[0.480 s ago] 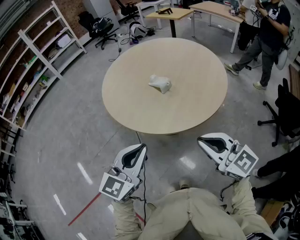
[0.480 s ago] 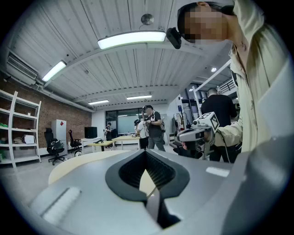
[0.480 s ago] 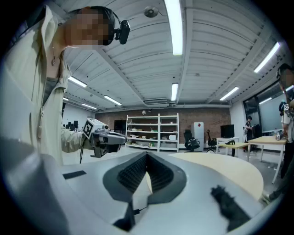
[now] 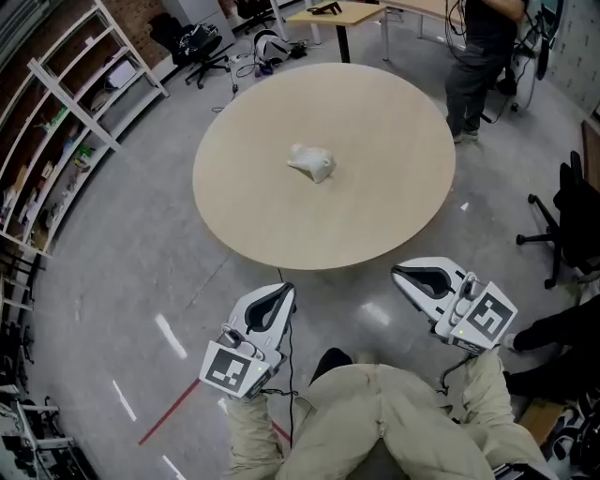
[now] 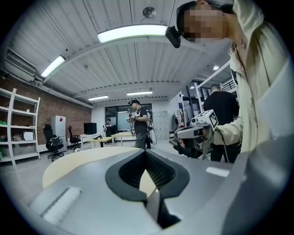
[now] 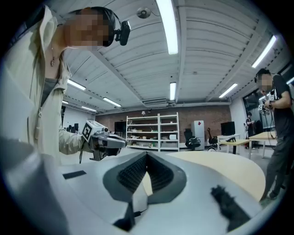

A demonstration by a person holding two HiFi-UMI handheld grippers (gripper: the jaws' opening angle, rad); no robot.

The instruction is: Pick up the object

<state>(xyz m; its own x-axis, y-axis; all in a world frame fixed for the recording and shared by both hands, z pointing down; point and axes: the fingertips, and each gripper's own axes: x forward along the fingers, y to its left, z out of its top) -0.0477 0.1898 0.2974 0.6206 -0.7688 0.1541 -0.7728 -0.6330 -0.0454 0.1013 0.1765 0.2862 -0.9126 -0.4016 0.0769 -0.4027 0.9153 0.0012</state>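
A crumpled white object [image 4: 312, 162] lies near the middle of the round beige table [image 4: 375, 216]. Both grippers hang low in front of the table's near edge, well short of the object. My left gripper [image 4: 284, 292] is shut with nothing in it, and my right gripper [image 4: 398, 273] is likewise shut and empty. In the left gripper view the jaws [image 5: 146, 152] meet at their tips, with the table [image 5: 73, 161] beyond and the right gripper [image 5: 197, 129] off to the side. In the right gripper view the jaws [image 6: 147, 154] also meet. The object is hidden in both gripper views.
White shelving [image 4: 66, 122] lines the left wall. A person [image 4: 478, 56] stands beyond the table at the back right, beside wooden desks [image 4: 347, 13]. A black office chair [image 4: 572, 216] stands at the right. Cables and chairs lie on the floor at the back left.
The person at the back right has stepped left, closer to the table. The view has shifted slightly; both grippers stay where they were, still shut.
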